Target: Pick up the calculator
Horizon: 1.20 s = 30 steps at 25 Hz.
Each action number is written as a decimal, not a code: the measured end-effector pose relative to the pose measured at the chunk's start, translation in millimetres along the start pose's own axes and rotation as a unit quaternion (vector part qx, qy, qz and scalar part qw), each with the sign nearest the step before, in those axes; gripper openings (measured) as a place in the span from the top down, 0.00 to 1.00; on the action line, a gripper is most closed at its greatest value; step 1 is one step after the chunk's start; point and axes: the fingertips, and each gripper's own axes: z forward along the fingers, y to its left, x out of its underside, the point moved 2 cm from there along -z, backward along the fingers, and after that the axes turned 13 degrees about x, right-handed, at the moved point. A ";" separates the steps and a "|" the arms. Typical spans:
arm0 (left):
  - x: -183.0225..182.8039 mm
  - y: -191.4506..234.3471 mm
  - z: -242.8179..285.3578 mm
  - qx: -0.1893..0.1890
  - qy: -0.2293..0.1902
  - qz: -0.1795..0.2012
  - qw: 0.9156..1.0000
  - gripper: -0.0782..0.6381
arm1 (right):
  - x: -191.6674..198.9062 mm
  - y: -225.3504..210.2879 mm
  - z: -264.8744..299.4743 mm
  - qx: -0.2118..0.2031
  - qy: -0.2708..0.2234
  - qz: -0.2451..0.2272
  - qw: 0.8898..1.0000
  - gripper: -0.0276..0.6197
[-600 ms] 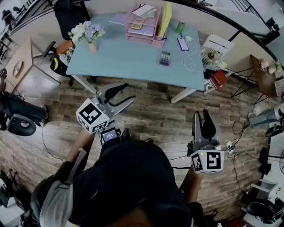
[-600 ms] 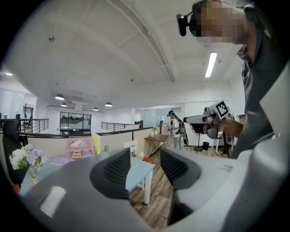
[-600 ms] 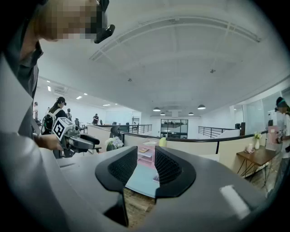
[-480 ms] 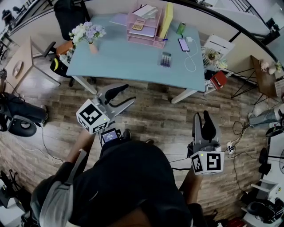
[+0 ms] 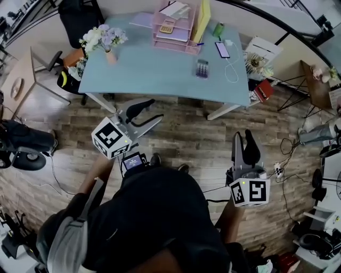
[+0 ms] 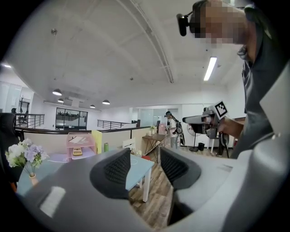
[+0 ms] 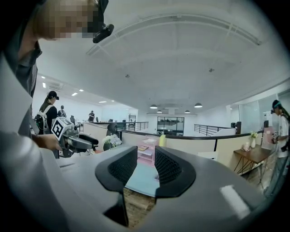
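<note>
A dark grey calculator (image 5: 201,69) lies on the light blue table (image 5: 149,72), right of its middle. A second, orange calculator (image 5: 167,26) sits in the pink tray (image 5: 176,33) at the table's back. Both grippers hang over the wooden floor, well short of the table. My left gripper (image 5: 151,111) is open and empty and points toward the table's front edge; its own view shows the table corner (image 6: 138,165) between its fingers (image 6: 118,166). My right gripper (image 5: 244,138) is open with a narrower gap and also holds nothing; the table (image 7: 142,179) shows far ahead.
A flower vase (image 5: 106,41) stands at the table's left end. A yellow folder (image 5: 202,16), a green bottle (image 5: 216,30) and a phone (image 5: 221,50) with a white cable lie at the back right. Chairs, side tables, floor cables and a power strip (image 5: 277,175) surround the table.
The head view has shifted slightly, so the table sits a little higher in the picture. Both grippers stay open and in nearly the same places.
</note>
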 end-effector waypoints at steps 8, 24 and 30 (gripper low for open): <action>5.8 23.4 -1.2 0.016 -0.002 -0.002 1.000 0.58 | 4.3 11.0 14.6 0.015 0.007 0.022 1.000 0.80; -10.6 38.3 53.6 -0.051 0.002 -0.010 0.999 0.58 | 5.5 -50.7 87.3 -0.058 0.009 0.029 0.998 0.79; -11.3 34.0 83.2 -0.081 0.008 -0.020 0.996 0.58 | 4.3 -81.2 111.5 -0.094 0.006 0.031 0.995 0.79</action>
